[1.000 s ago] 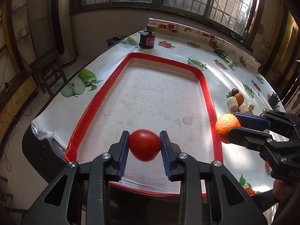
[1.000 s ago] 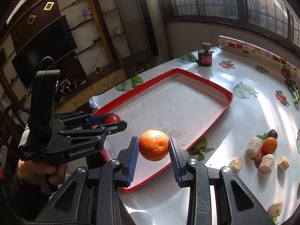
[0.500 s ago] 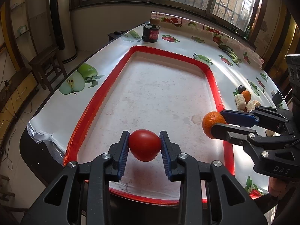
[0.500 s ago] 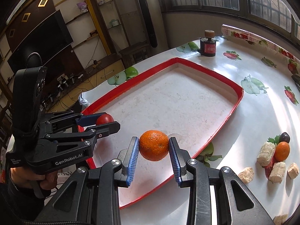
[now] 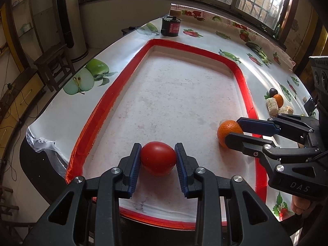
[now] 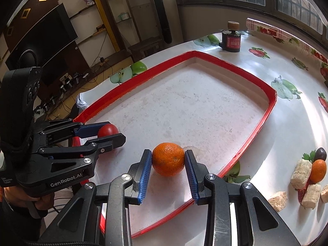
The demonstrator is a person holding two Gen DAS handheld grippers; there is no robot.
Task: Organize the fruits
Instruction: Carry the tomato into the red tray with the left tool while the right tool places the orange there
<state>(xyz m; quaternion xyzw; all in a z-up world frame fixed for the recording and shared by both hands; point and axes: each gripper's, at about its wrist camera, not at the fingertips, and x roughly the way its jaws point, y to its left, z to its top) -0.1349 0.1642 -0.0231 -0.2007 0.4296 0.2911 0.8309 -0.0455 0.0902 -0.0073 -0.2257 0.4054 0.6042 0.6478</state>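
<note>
Closest to me, my left gripper [image 5: 157,160] holds the red tomato [image 5: 158,158] between its blue pads, low over the near end of the red-rimmed tray [image 5: 244,86]; the tomato looks to sit on or just above the tray's pale floor, and I cannot tell which. From the right wrist camera I see the same gripper side-on [image 6: 108,132], with the tomato [image 6: 108,129] peeking out at its tips.

My right gripper [image 6: 168,160] has the orange [image 6: 168,158] between its pads, inside the tray near the right rim. Its jaws have just been opening a little; both pads touch the orange's sides, so I read it as gripped. The left wrist camera shows this gripper [image 5: 231,131] coming in from the right over the rim, with the orange [image 5: 228,132] at its tips.

Farther right, outside the tray, a small cluster lies on the fruit-print tablecloth [image 6: 291,123]: a small orange fruit [image 6: 318,170], a dark plum-like fruit [image 6: 320,153] and several pale corky chunks [image 6: 301,172].

At the table's far end stands a dark jar with a cork lid [image 5: 170,25], well apart from the tray.
</note>
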